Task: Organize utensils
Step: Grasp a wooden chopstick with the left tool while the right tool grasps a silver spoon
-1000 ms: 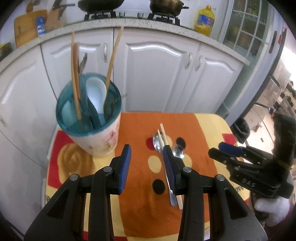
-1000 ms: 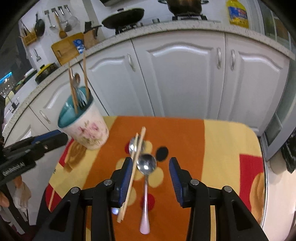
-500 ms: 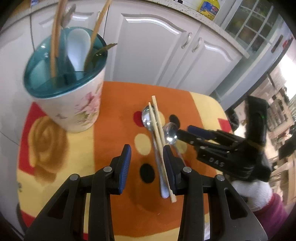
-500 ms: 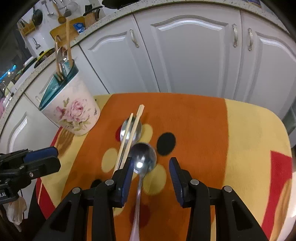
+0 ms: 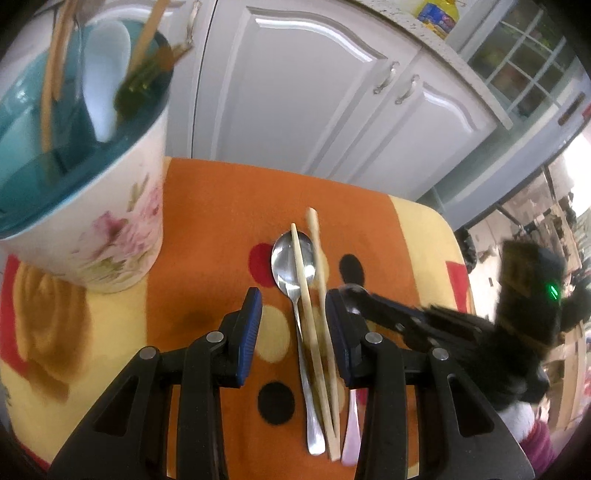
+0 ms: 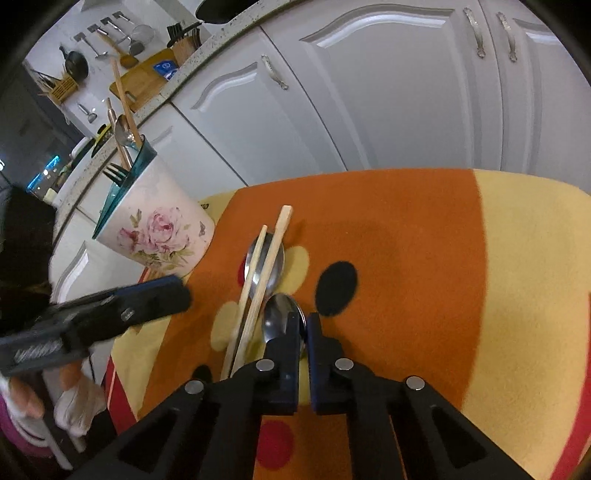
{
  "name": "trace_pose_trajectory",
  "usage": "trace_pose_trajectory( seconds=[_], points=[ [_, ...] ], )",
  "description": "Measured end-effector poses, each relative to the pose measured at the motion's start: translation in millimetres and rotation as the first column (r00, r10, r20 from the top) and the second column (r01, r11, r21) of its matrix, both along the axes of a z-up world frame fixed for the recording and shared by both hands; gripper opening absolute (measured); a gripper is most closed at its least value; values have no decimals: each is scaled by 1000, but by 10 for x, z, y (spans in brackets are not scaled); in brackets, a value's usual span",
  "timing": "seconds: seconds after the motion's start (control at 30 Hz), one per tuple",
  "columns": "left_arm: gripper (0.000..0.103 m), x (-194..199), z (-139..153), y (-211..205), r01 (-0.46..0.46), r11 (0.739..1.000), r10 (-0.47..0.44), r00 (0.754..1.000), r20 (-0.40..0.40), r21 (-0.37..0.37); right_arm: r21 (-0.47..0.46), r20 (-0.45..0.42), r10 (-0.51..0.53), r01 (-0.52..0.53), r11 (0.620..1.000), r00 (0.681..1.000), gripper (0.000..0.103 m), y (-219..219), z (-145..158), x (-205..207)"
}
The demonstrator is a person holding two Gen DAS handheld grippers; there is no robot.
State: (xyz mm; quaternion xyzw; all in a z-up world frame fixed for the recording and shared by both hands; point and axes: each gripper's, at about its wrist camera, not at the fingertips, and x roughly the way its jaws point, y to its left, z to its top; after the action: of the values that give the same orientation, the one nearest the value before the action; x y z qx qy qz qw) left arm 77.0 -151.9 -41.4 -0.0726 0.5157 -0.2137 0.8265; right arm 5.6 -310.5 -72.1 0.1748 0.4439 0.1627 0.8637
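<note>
Two wooden chopsticks (image 5: 314,314) lie across a steel spoon (image 5: 291,266) on the orange and yellow cloth (image 5: 207,206). My left gripper (image 5: 293,317) is open, its fingers on either side of the chopsticks and spoon handle. A second spoon with a pink handle (image 5: 351,435) lies to the right. My right gripper (image 6: 303,332) is shut on the neck of this spoon (image 6: 282,314), down at the cloth. The floral utensil cup (image 5: 92,206) with a teal lining stands at the far left and holds several utensils.
White cabinet doors (image 5: 306,96) rise behind the small table. The table's right edge (image 6: 576,192) drops to the floor. A yellow oil bottle (image 5: 436,14) stands on the counter above. The cup also shows in the right wrist view (image 6: 155,221).
Both grippers have moved down and forward to the utensils. My right gripper has closed on the pink-handled spoon. My left gripper now straddles the chopsticks and steel spoon.
</note>
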Motion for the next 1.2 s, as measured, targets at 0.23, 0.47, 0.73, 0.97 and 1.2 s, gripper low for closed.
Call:
trace_pose_trajectory(
  seconds=[0.23, 0.47, 0.73, 0.97, 1.2],
  points=[
    [34, 96, -119, -100, 2, 1000, -1, 1000, -13, 22, 10, -10, -45, 45, 999, 999, 2, -200, -6, -275],
    [34, 178, -192, -192, -8, 999, 8, 1000, -16, 34, 15, -15, -51, 52, 999, 999, 3, -266, -29, -330],
    [20, 289, -268, -282, -14, 998, 15, 1000, -13, 67, 15, -22, -55, 55, 998, 998, 3, -279, -49, -323],
    [6, 320, -284, -303, 7, 997, -6, 1000, -8, 82, 7, -24, -55, 55, 998, 998, 3, -264, -41, -315],
    [5, 101, -196, -73, 37, 999, -36, 999, -32, 38, 12, -38, -23, 24, 1000, 999, 3, -198, -43, -373]
  ],
)
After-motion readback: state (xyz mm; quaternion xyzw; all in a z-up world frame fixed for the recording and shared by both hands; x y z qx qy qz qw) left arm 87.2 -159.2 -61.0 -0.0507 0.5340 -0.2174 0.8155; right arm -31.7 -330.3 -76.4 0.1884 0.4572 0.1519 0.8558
